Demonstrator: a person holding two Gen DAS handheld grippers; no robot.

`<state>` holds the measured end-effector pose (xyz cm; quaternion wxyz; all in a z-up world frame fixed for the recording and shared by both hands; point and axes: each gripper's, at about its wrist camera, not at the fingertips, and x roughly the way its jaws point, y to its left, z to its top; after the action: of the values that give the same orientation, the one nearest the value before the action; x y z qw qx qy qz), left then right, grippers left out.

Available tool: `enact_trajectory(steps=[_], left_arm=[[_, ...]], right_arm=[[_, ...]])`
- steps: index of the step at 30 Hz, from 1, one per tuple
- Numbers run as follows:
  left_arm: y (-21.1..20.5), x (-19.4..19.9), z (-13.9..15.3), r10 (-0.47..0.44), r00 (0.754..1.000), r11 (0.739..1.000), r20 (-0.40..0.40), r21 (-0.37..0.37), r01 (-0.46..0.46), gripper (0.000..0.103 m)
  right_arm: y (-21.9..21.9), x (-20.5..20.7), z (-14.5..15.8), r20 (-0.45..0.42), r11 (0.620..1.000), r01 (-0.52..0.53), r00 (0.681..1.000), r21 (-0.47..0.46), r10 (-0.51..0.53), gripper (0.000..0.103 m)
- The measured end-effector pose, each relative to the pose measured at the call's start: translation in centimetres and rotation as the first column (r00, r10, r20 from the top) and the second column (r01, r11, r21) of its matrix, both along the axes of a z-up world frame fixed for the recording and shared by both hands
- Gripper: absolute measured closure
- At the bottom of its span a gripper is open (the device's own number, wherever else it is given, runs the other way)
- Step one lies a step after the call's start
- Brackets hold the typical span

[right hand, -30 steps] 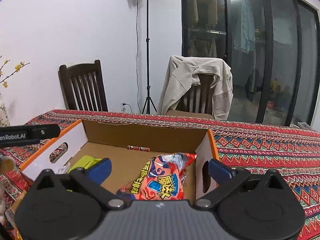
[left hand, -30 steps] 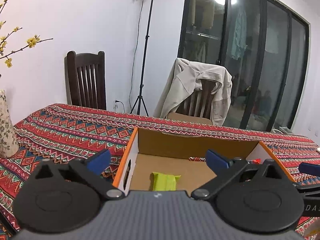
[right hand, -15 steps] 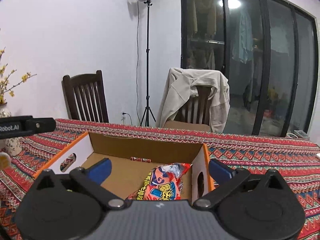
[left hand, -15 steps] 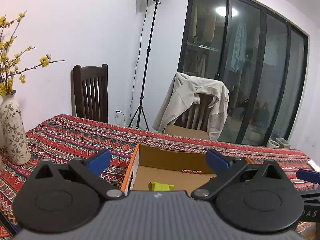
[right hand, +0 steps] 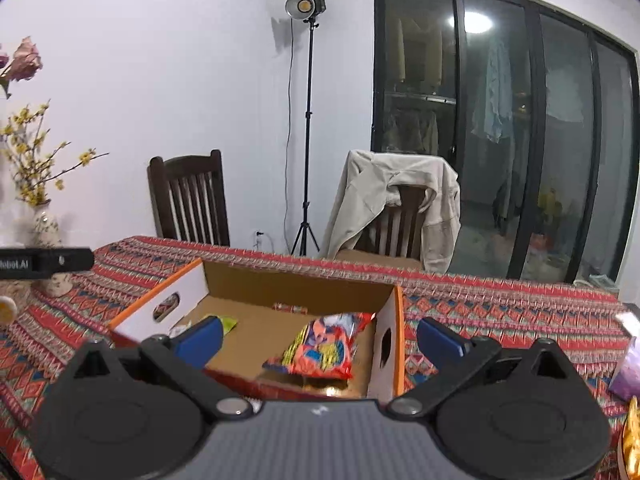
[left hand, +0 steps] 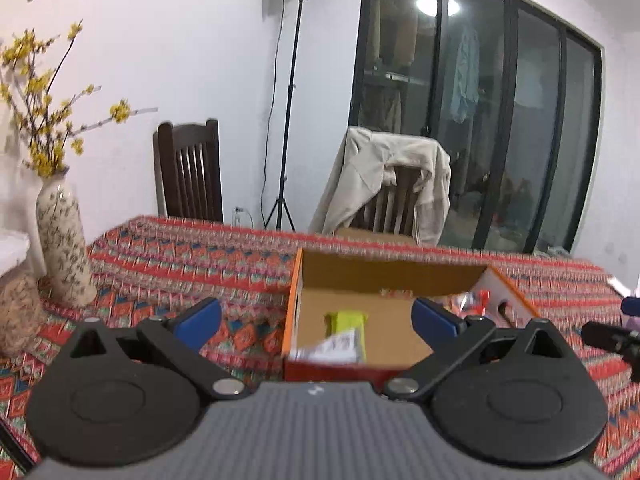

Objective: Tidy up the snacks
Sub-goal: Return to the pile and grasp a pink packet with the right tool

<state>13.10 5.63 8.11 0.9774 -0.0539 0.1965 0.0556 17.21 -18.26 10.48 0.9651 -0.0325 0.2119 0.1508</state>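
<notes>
An open cardboard box [left hand: 384, 276] with orange rims stands on the patterned tablecloth; the right wrist view shows the box [right hand: 288, 284] too. On its floor lies a lime-green snack packet [left hand: 346, 322] with a white label end toward me. A red-and-blue snack bag [right hand: 320, 348] rests against the box's right wall. My left gripper [left hand: 316, 318] is open and holds nothing, hovering before the box's near left corner. My right gripper [right hand: 318, 338] is open too, held back from the box's near edge.
A patterned vase [left hand: 64, 248] with yellow blossoms stands at the left on the tablecloth [left hand: 200, 256]. A purple packet [right hand: 630, 372] and a golden item [right hand: 632, 448] lie at the right. Behind the table stand two chairs, one draped with a beige jacket [left hand: 384, 184], and a light stand [left hand: 286, 120].
Both grippers have pulled back and risen from the box, so more of the table and room shows. The snack bag and green packet stay in the box.
</notes>
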Motion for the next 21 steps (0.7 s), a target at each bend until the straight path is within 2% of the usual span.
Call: enact_trajectory(steps=[7,14,17,21], left_arm=[[1.2,-3.2,-4.0,-0.016,0.996,0.998,-0.088,-0.054,0.011,0.0],[1.4,-5.1,-7.1,-0.032,0.99,0.995,-0.135,-0.095,0.019,0.0],[1.1,-5.3,-8.1,-0.024,0.991,0.996,-0.132,-0.092,0.012,0.0],[0.9,-5.8,-8.0,-0.003,0.997,0.998,-0.083,-0.063,-0.002,0.0]], right_arm=[[-1.2,-2.9,-3.4,-0.082,1.0,0.012,0.997,-0.01,-0.012,0.0],[-2.1,-5.2,-6.7,-0.169,1.0,0.016,0.985,0.004,-0.015,0.0],[-2.1,-5.9,-7.5,-0.188,1.0,0.013,0.982,0.007,-0.012,0.0],[-1.7,-6.3,-7.8,-0.195,1.0,0.01,0.981,0.008,-0.009,0.0]])
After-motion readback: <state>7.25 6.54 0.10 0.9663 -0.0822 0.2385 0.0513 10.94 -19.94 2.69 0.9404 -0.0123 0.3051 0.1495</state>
